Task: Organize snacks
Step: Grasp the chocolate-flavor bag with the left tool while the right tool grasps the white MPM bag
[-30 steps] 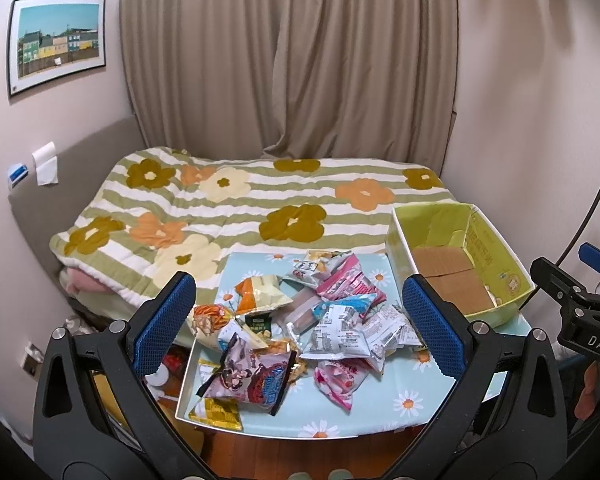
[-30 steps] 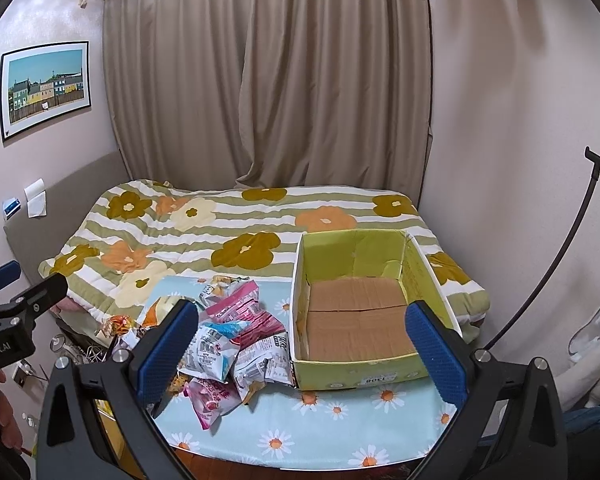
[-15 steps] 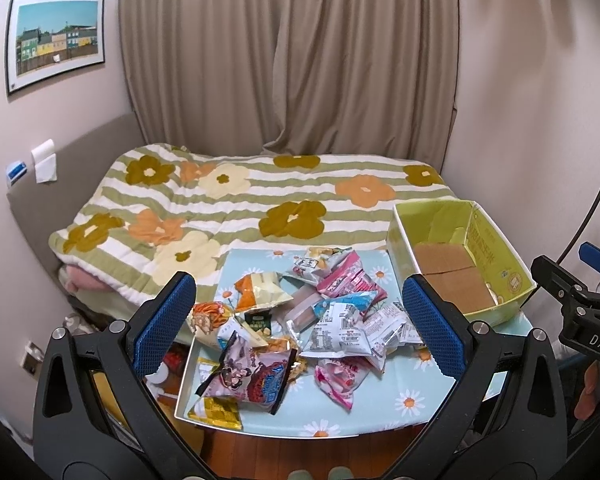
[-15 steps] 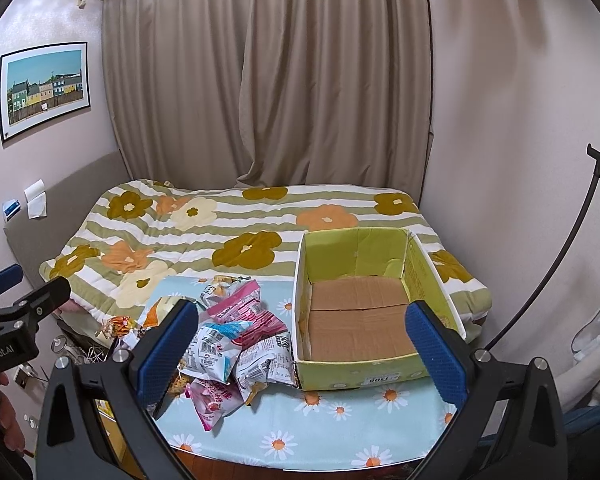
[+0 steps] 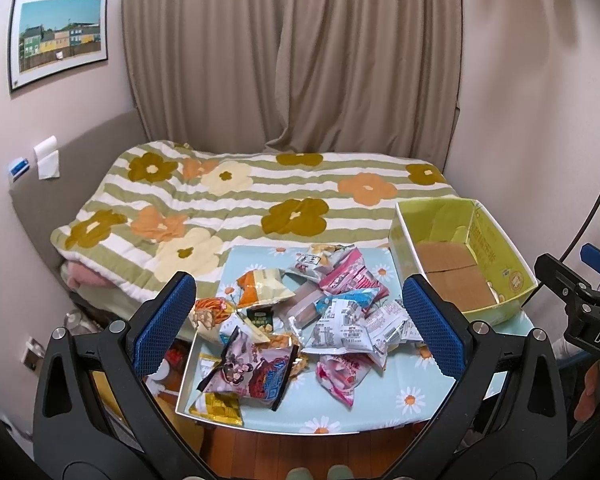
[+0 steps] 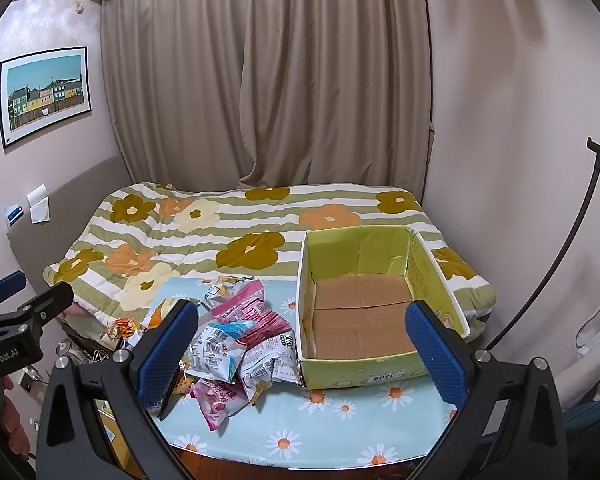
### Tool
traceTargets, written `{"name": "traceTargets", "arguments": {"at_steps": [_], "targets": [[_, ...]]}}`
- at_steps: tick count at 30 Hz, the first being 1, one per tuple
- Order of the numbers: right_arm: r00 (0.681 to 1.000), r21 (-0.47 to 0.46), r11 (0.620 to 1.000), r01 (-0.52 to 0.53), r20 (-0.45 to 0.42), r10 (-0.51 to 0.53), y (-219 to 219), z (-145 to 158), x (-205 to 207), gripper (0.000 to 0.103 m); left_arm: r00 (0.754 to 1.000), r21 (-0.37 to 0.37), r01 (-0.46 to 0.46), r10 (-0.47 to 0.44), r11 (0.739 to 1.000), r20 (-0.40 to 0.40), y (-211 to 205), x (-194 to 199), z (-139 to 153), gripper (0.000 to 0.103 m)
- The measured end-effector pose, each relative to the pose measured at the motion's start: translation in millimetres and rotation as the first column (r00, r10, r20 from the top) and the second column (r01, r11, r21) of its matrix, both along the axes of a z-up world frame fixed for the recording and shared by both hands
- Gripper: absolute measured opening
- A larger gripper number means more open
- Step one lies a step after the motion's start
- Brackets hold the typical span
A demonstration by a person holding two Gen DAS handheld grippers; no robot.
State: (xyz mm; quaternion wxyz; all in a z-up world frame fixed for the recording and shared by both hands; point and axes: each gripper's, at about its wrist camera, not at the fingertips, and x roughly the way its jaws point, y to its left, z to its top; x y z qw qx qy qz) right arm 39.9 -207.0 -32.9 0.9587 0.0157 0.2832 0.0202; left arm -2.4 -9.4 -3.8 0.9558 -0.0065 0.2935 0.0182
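A pile of snack packets (image 5: 312, 316) lies on a small table with a light-blue daisy cloth (image 5: 412, 396). The pile also shows in the right wrist view (image 6: 236, 336). An open green cardboard box (image 5: 460, 264) stands at the table's right end, its brown floor bare; it shows in the right wrist view (image 6: 364, 316) too. My left gripper (image 5: 300, 332) is open and empty, hovering over the pile from the near side. My right gripper (image 6: 300, 356) is open and empty, in front of the box and the pile's right part.
A bed with a green-striped flower quilt (image 5: 240, 204) lies behind the table, beige curtains (image 5: 292, 52) beyond. Walls close in left and right. A black stand pole (image 6: 548, 268) leans at the right. Wooden floor (image 5: 312, 452) shows below the table's near edge.
Both grippers have crept slightly toward the table, so the table sits a little lower in view. Nothing was grasped and no packet moved.
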Motion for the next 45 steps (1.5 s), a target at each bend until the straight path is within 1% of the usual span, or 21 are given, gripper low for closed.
{"name": "traceTargets", "arguments": {"at_steps": [5,9,11,14,16,21,23,27,32,35,36,37,40,42,45], "targets": [[1.0,0.0,1.0,-0.001,0.003,0.001,-1,0,-3,0.102,1.0,0.003,-0.004,0.004,1.0,0.004,1,-1,0,0.103],[1.0,0.003,1.0,-0.002,-0.006,0.002,-1,-1,-3,0.102,0.999,0.016,-0.033,0.033,0.999,0.006,11,0,1,0.103],[0.999,0.016,1.0,-0.012,-0.029,0.012,-3,-6,0,0.102,0.999,0.011,-0.044,0.045,0.999,-0.027,19,2,-5,0.103],[0.996,0.041,0.998,-0.04,-0.082,0.044,-4,-21,7,0.102,0.993,0.007,-0.058,0.059,0.998,-0.098,30,7,-19,0.103],[0.991,0.046,0.997,-0.06,-0.118,0.065,-2,-33,13,0.102,0.987,0.005,-0.064,0.064,0.998,-0.145,36,10,-34,0.103],[0.976,0.058,0.994,-0.093,-0.19,0.103,6,-62,30,0.102,0.968,0.004,-0.039,0.039,0.999,-0.249,50,18,-73,0.103],[0.968,0.076,0.991,-0.109,-0.217,0.123,14,-73,39,0.102,0.955,-0.004,-0.015,0.013,1.0,-0.296,57,24,-91,0.103],[0.957,0.089,0.988,-0.123,-0.255,0.142,33,-93,59,0.102,0.931,-0.007,0.046,-0.045,0.999,-0.362,67,40,-127,0.103],[0.934,0.116,0.986,-0.119,-0.323,0.15,64,-118,88,0.102,0.882,-0.022,0.129,-0.125,0.991,-0.455,80,68,-172,0.103],[0.915,0.132,0.985,-0.114,-0.372,0.156,81,-136,105,0.102,0.85,-0.057,0.174,-0.179,0.983,-0.495,87,82,-191,0.103],[0.908,0.132,0.985,-0.112,-0.389,0.156,86,-142,111,0.102,0.837,-0.064,0.187,-0.193,0.98,-0.511,89,87,-199,0.103],[0.901,0.135,0.985,-0.111,-0.405,0.157,93,-149,117,0.102,0.819,-0.077,0.204,-0.214,0.976,-0.532,90,93,-209,0.103],[0.88,0.156,0.983,-0.101,-0.446,0.161,105,-165,129,0.102,0.787,-0.108,0.237,-0.256,0.965,-0.561,91,103,-227,0.102],[0.869,0.166,0.982,-0.092,-0.467,0.161,111,-176,137,0.102,0.772,-0.129,0.253,-0.28,0.959,-0.57,90,108,-238,0.102],[0.856,0.162,0.983,-0.084,-0.493,0.155,120,-192,149,0.102,0.758,-0.148,0.269,-0.304,0.952,-0.577,87,112,-251,0.102]]}}
